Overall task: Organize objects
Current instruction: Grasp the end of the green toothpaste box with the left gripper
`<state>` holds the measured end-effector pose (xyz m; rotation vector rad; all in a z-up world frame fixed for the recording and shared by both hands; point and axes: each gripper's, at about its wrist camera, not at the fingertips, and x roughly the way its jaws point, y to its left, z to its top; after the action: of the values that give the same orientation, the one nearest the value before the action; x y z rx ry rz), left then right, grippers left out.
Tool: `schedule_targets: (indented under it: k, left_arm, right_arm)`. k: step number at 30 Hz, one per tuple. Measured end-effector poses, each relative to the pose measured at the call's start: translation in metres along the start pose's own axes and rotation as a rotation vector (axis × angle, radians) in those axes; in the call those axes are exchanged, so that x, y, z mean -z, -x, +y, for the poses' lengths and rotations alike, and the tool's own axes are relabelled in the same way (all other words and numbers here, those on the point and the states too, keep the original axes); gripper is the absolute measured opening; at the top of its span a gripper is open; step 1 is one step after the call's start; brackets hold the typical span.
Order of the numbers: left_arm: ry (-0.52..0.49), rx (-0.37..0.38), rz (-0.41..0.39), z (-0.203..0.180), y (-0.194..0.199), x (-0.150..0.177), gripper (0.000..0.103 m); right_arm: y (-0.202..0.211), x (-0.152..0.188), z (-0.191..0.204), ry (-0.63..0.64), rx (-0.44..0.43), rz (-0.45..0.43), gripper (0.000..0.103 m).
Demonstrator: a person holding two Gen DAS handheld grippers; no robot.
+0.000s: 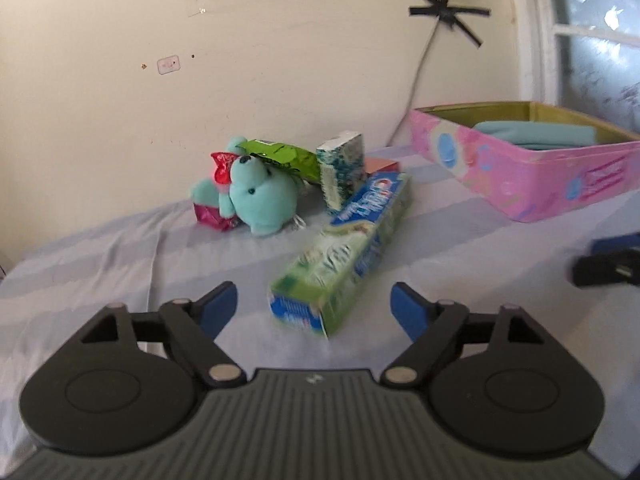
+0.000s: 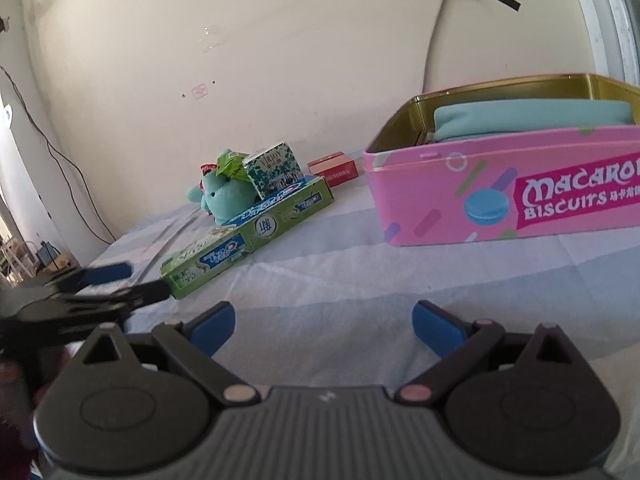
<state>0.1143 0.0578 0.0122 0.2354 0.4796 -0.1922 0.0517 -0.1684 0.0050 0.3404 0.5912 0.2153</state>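
Nearest us, the left gripper has its jaws spread wide, nothing pressed by the blue pads. The near end of the toothpaste box lies just ahead of the gap, apart from both pads as far as we can tell. The right gripper is likewise released and empty, hovering over bare striped sheet.

Outward from the left gripper: the toothpaste box lies flat on the sheet, long axis running away toward the pile. At its far end a small patterned carton leans tilted, touching it. Beside that sits a teal plush with a green packet on top and red wrappers at its side. A red box lies behind, near the wall. The pink tin stands open on the right, well apart from the pile, a teal pouch already inside.

Step, we judge: the left gripper is at the toothpaste box with most items still outside the tin. Next move likely needs the jaws centred over the box's near end and closed across its narrow width, then a lift and carry right to the tin. Risk: dragging the box could topple the leaning carton.
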Motion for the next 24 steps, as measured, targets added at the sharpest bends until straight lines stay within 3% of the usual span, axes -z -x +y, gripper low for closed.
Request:
schedule_targets:
  k: [1, 2, 3, 6, 12, 18, 24]
  left_arm:
    - [0.004, -0.003, 0.009, 0.002, -0.008, -0.002, 0.088]
    - [0.009, -0.001, 0.023, 0.003, -0.017, -0.004, 0.077]
    - [0.01, 0.013, 0.047, 0.004, -0.024, -0.005, 0.056]
    - [-0.009, 0.027, 0.047, 0.002, -0.024, -0.003, 0.05]
    - [0.002, 0.052, 0.05, 0.01, 0.009, 0.014, 0.046]
    - [0.031, 0.099, 0.03, 0.034, 0.077, 0.057, 0.044]
    - [0.048, 0.097, 0.01, 0.053, 0.117, 0.088, 0.045]
  right_arm:
    - [0.0, 0.0, -0.001, -0.005, -0.003, 0.0, 0.099]
    - [0.0, -0.001, -0.002, -0.009, -0.006, 0.001, 0.099]
    - [-0.001, -0.001, -0.003, -0.012, -0.008, 0.003, 0.099]
    - [-0.001, -0.001, -0.003, -0.016, -0.007, 0.005, 0.099]
    - [0.0, -0.001, 0.004, 0.02, -0.001, 0.009, 0.099]
    - [-0.013, -0.014, 0.021, 0.035, -0.139, 0.06, 0.099]
    - [-0.04, -0.035, 0.074, 0.142, -0.221, 0.06, 0.099]
